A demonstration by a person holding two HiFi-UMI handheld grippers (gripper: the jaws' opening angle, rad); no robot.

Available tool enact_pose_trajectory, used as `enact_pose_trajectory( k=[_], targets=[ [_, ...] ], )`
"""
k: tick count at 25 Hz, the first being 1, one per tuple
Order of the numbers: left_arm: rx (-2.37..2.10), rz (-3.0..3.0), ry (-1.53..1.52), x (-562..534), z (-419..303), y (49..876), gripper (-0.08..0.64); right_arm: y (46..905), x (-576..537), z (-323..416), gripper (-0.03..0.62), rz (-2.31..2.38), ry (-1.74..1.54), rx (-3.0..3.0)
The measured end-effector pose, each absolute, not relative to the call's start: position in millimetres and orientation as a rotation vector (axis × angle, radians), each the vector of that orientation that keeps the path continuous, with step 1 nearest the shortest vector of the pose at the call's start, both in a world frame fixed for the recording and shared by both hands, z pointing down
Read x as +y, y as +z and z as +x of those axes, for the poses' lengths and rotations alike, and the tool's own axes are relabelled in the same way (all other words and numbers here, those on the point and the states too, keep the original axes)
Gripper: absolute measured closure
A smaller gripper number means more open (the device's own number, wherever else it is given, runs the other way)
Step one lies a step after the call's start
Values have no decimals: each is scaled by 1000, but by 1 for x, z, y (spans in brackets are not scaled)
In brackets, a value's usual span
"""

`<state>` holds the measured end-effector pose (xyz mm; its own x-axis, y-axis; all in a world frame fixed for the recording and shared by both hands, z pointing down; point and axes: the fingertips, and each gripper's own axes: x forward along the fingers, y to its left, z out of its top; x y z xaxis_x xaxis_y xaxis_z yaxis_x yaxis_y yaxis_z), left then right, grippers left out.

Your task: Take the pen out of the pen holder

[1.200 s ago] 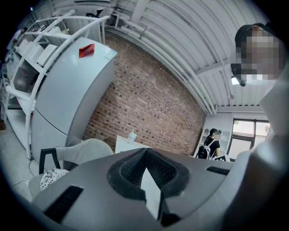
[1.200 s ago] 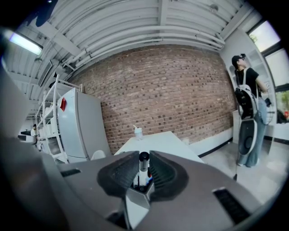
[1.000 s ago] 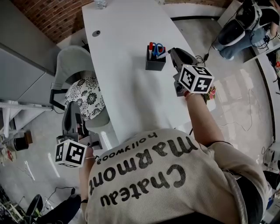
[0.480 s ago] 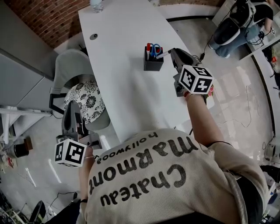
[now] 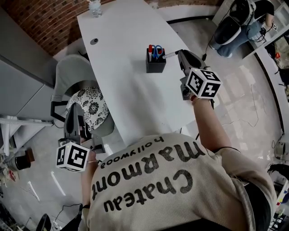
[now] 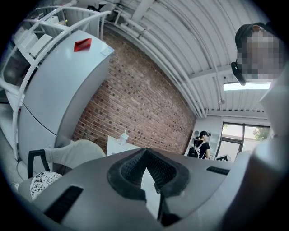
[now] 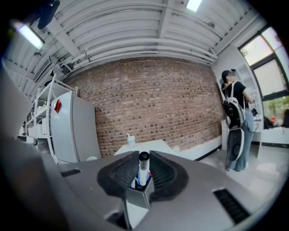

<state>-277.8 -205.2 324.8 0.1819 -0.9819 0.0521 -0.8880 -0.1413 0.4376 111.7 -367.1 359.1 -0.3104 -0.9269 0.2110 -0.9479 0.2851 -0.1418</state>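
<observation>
The right claw (image 5: 180, 53) is reached out over the far side of the white tabletop (image 5: 126, 94), clamped on the pen (image 5: 170, 54). From the head view the pen is only a pale stick running from the claw tips toward the dark pen holder (image 5: 156, 66), its far end at the holder's right rim. I cannot tell from there whether it has cleared the rim. The right gripper view gives what the overhead one hides. It shows the pen (image 7: 143, 170) upright between the two ribbed pads, one pressed to each side, with its black cap on top. The holder (image 7: 137, 196) sits right behind its lower end, with bits of blue and red showing inside. From overhead, those prove to be blue-handled scissors (image 5: 156, 49) and a red-tipped item beside them.

The left claw (image 5: 74, 109) hangs well off the tabletop, low beside a chair with a patterned cushion (image 5: 88, 106). The head view does not show its jaws clearly. The left gripper view does: the left claw (image 6: 145, 154) has its tips together with nothing between them.

Only the two gripper views show the room beyond. There is a brick wall (image 7: 149, 103), a grey cabinet (image 6: 63, 90), and someone with a backpack (image 7: 235, 113) standing by the window. The small bottle (image 5: 94, 6) at the tabletop's far end shows in all three views.
</observation>
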Motion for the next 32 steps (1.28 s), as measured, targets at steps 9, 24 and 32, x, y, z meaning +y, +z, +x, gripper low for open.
enact_pose_trajectory(
  k=[9, 24, 32],
  targets=[
    [-1681, 2164, -360, -195, -273, 319, 560, 349, -327, 113, 522, 1852, 352, -2429],
    [-1561, 2232, -339, -155, -254, 320, 560, 373, -245, 71, 522, 1743, 458, -2462],
    [-1648, 2202, -391, -130, -248, 312, 560, 366, -219, 32, 522, 1489, 383, -2585]
  ],
)
